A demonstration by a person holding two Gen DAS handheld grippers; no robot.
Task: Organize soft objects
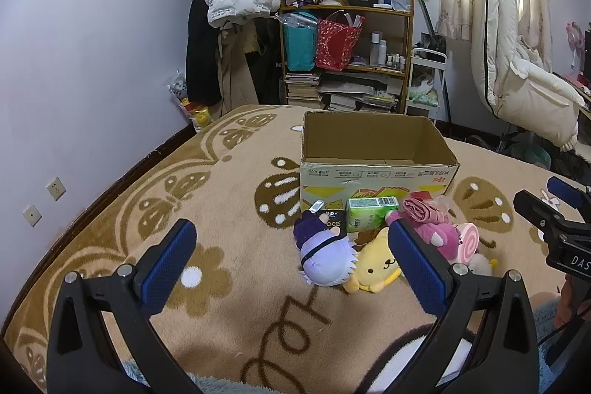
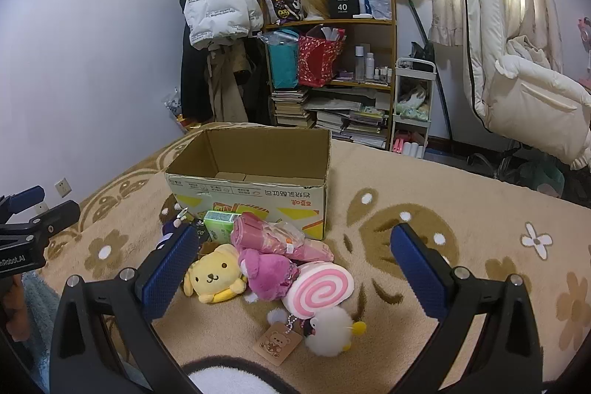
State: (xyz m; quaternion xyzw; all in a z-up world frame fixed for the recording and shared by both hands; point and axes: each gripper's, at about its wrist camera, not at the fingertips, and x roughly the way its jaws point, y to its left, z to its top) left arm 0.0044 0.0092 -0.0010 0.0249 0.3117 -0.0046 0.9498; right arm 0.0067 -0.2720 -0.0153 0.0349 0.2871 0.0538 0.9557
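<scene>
the left gripper [image 1: 291, 257] hangs above the blanket [image 1: 229, 305] with its blue pads spread wide and nothing between them; it is released. in its view the purple doll [image 1: 325, 255] lies just past the gap, with the yellow dog [image 1: 375, 264] touching it on the right. beyond them a dark pack [image 1: 334, 222] and a green tissue pack [image 1: 371, 215] lean near the front wall of the box [image 1: 373, 178], which stands open, its floor bare as far as can be seen. right of the green pack lies a pink bundle [image 1: 421, 209], and nearer, partly hidden by the right pad, a pink plush [image 1: 445, 239] and a swirl roll [image 1: 467, 242].

in the right wrist view the box [image 2: 258, 192] stands far left of centre. the toys crowd in front of it: the green pack [image 2: 219, 226], the yellow dog [image 2: 214, 277], the pink bundle [image 2: 275, 237] resting on the pink plush [image 2: 267, 272], then the swirl roll [image 2: 321, 288] touching that plush. nearest lies a white fluffy charm [image 2: 328, 331] with a brown bear tag [image 2: 277, 344] to its left. the right gripper [image 2: 295, 268] hovers over this pile, pads wide apart, released, gripping nothing. the left gripper's body shows at the left edge.

far behind stand a shelf [image 2: 332, 76] and a white chair [image 2: 517, 61].
</scene>
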